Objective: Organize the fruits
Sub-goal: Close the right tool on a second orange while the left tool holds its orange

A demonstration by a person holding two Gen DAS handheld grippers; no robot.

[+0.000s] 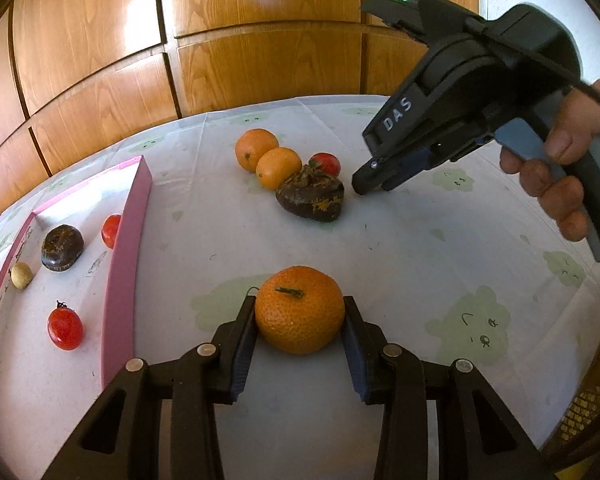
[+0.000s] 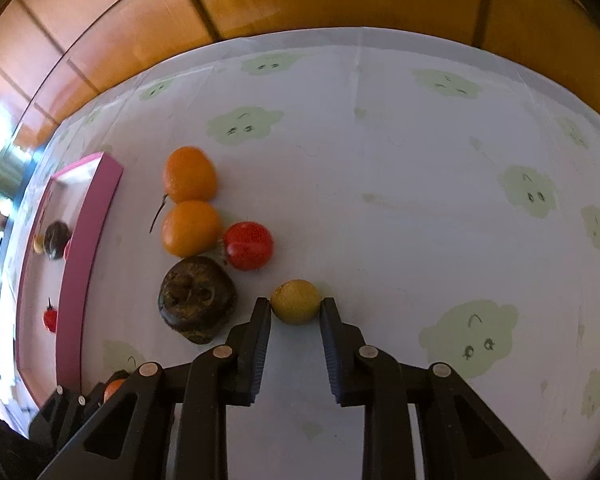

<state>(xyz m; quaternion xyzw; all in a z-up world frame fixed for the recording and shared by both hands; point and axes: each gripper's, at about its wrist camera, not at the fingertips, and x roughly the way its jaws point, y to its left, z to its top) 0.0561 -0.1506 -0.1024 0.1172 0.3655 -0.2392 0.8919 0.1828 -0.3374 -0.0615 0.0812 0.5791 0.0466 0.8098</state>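
The left hand-held gripper (image 1: 300, 320) is clamped on a mandarin (image 1: 300, 309), its two fingers pressing the fruit's sides. The mandarin is round, deep orange, with pitted peel and a short dark green stem stub on top, and it sits low over the counter (image 1: 400, 248), which wears a white cloth printed with pale green cloud faces.

The right hand-held gripper (image 2: 296, 307), held by a person's hand (image 1: 556, 184), points steeply down with its fingers set against both sides of a small yellow-brown round fruit (image 2: 295, 301) on the cloth; whether they already press it cannot be told.

Just left of that fruit lies a dark, wrinkled, lumpy fruit (image 2: 197, 298). Beyond it sit a glossy red tomato (image 2: 248, 245) and two smooth orange fruits (image 2: 190, 197) in a tight cluster, touching one another.

To the far left stands a shallow pink-walled tray (image 1: 124, 264). It holds two red tomatoes (image 1: 65, 328), a second dark fruit (image 1: 62, 248) and a small tan fruit (image 1: 21, 275), well apart from each other, with bare floor between them.

Between the tray wall and the fruit cluster the cloth is open. The counter's far edge meets wooden wall panels (image 1: 260, 40); its right half is bare.
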